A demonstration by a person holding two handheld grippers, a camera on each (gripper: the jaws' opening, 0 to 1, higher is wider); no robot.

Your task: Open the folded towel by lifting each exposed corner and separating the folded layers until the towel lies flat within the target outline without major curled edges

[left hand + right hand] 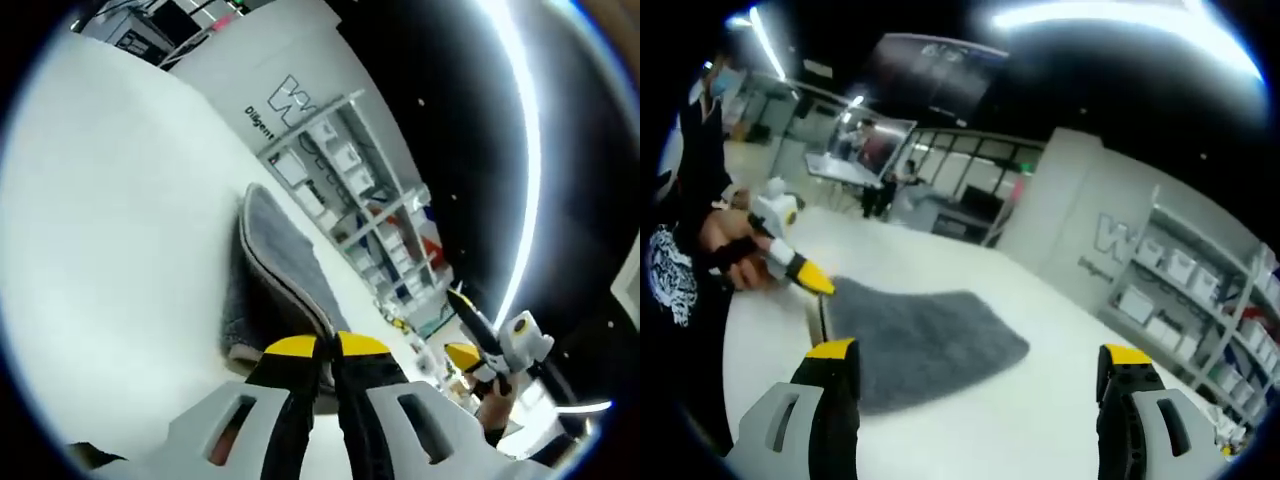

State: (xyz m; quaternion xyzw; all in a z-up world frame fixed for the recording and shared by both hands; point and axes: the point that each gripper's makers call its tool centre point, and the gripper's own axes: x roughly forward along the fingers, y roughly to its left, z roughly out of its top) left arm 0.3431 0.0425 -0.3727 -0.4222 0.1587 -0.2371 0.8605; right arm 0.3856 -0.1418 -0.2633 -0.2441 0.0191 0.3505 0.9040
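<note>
A grey towel (925,340) lies on the white table (1040,420), one edge lifted at its left end. My left gripper (325,347) is shut on that raised edge, and the towel (280,260) runs away from its yellow tips in a folded ridge. In the right gripper view the left gripper (812,280) enters from the left, held by a hand, pinching the towel's corner. My right gripper (978,355) stands open above the table, jaws wide apart with nothing between them. It also appears in the left gripper view, where the right gripper (465,335) hangs off to the right, away from the towel.
Shelves with white bins (1200,290) and a white wall with lettering (285,100) stand beyond the table. A person in dark clothing (685,220) stands at the table's left edge. Broad bare table (110,230) lies left of the towel.
</note>
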